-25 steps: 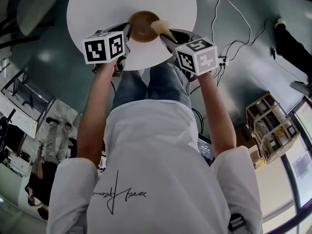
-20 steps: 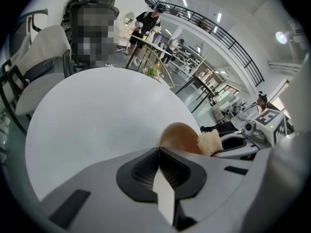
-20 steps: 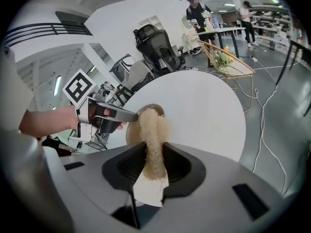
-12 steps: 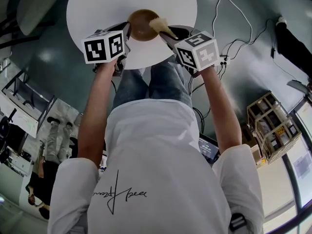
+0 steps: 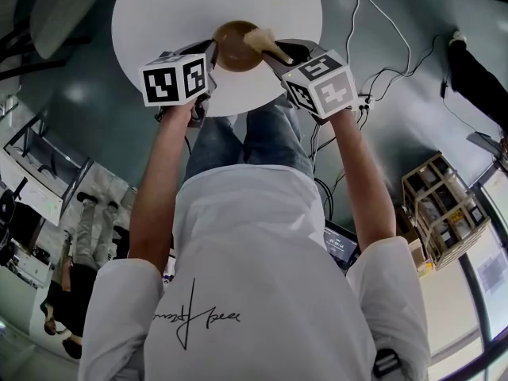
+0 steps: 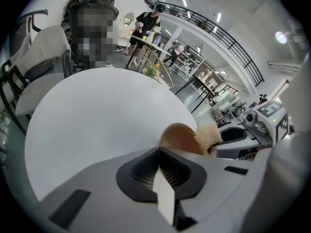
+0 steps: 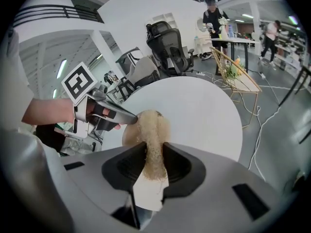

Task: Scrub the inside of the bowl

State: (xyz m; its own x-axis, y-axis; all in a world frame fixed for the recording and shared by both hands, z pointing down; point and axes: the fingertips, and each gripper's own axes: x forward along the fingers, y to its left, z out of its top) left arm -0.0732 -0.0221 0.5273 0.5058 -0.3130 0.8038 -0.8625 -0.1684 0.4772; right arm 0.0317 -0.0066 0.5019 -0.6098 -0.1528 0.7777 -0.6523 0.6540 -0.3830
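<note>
Shifted slightly right since a moment ago: the wooden bowl [image 5: 232, 48].
Its near rim is pinched by the left gripper [image 6: 159, 150]; the right gripper [image 7: 153, 145] clamps a loofah scrubber [image 7: 151, 127], pointing straight ahead into the bowl.

The right gripper [image 7: 154, 160] has its jaws clamped on a pale fibrous scrubber [image 7: 151, 139]; the scrubber's far end lies over a tan bowl [image 7: 128, 136] on a round white table [image 7: 204, 110]; the left gripper [image 7: 130, 121] meets the bowl's left rim; a hand [image 7: 48, 111] grips it.
</note>
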